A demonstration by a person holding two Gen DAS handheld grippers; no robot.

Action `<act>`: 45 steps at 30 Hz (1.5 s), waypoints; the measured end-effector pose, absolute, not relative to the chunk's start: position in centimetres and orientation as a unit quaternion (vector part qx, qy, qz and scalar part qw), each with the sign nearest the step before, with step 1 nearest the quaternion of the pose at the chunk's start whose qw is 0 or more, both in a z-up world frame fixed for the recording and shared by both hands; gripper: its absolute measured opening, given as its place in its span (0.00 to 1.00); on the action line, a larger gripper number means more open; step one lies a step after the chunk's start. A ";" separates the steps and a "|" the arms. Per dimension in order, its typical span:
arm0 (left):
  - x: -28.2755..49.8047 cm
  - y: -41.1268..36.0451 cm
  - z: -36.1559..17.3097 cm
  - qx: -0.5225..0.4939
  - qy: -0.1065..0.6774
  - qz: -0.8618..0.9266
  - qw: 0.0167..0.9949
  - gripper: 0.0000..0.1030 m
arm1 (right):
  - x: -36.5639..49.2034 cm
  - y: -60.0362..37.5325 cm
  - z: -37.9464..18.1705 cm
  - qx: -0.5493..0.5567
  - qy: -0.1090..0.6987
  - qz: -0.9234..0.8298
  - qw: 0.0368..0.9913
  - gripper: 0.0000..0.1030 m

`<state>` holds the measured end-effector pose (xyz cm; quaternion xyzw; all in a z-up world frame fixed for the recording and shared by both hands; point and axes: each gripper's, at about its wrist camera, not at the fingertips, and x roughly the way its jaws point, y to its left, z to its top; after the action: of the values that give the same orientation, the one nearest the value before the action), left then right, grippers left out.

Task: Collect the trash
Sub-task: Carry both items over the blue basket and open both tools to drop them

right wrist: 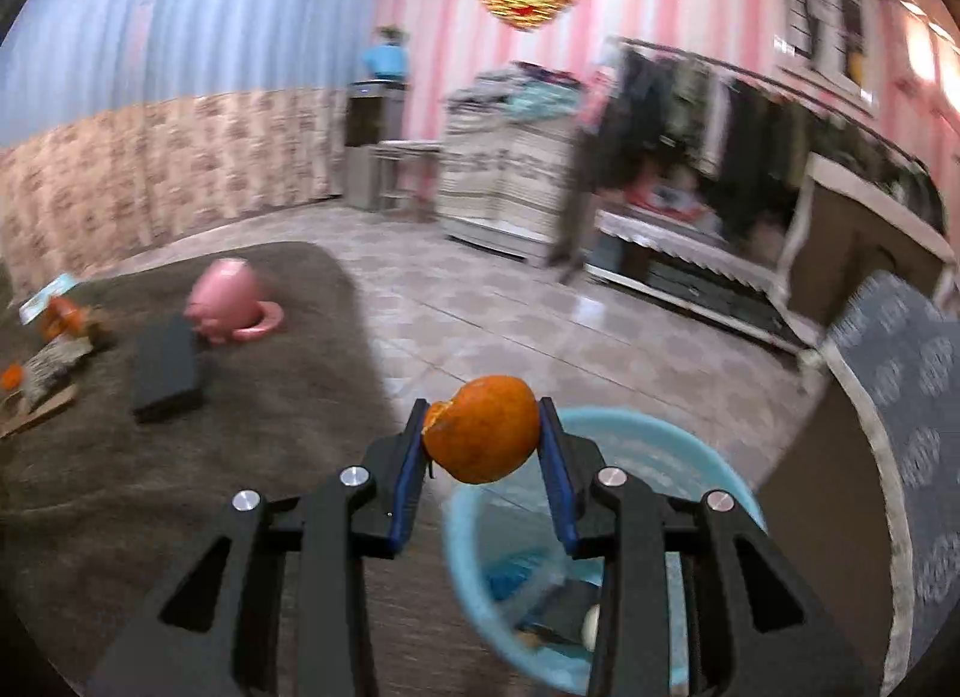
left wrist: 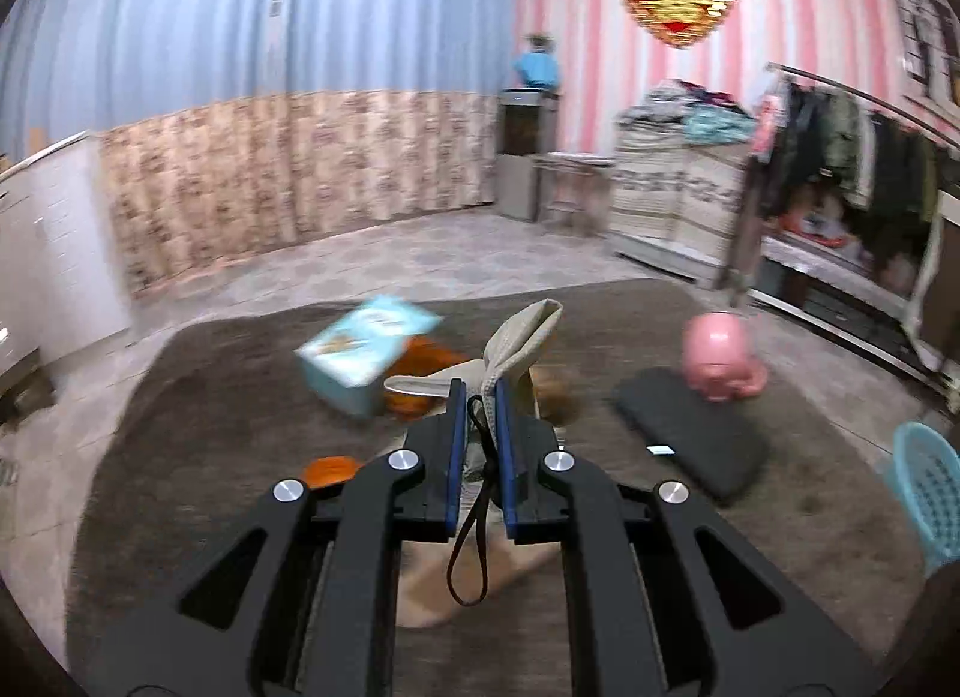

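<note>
Right wrist view: orange peel (right wrist: 483, 436), a rounded cup-shaped piece with a glossy, dimpled skin and a torn pale edge at its left, pinched between the blue pads of the right claw (right wrist: 483, 427), jaws partly spread and pressing on both sides of it. Held in the air directly over the light blue trash basket (right wrist: 714, 457), whose round rim sits below and just behind the fingertips; dark and pale scraps inside, too blurred to name. Off to the left on the brown rug (right wrist: 288, 397): a pink mug-like toy (right wrist: 231, 304), a black flat case (right wrist: 165, 373) beside it, more orange bits and paper at the far edge. Left wrist view: grey-beige face mask (left wrist: 519, 343), soft woven cloth folded to a point, clamped between the near-closed pads of the left claw (left wrist: 480, 391), its tip standing up past the fingertips and its dark ear loop (left wrist: 471, 541) hanging down between the jaws. Beyond it on the rug, a blurred light blue box (left wrist: 360, 349) and orange scraps.
</note>
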<state>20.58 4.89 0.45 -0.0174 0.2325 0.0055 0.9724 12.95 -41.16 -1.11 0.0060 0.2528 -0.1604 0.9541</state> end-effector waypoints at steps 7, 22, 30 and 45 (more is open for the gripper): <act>20.2 -5.3 -0.5 0.001 0.247 -0.074 0.966 0.08 | 11.4 -46.6 -1.9 0.038 0.253 -0.211 0.943 0.35; 19.0 -24.8 -4.2 0.048 0.282 -0.236 0.929 0.08 | 11.6 -53.5 -4.5 0.058 0.282 -0.250 0.924 0.35; 18.4 -32.2 -5.0 0.071 0.277 -0.298 0.911 0.08 | 11.7 -55.6 -5.9 0.090 0.289 -0.254 0.919 0.35; 17.8 -40.0 -6.0 0.107 0.266 -0.347 0.893 0.22 | 11.6 -56.8 -7.1 0.120 0.289 -0.265 0.912 0.34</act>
<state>17.79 -40.04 -5.96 0.1067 0.2659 -0.3473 0.8929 11.62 -56.82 -7.12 0.1205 0.2886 -0.2648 0.9122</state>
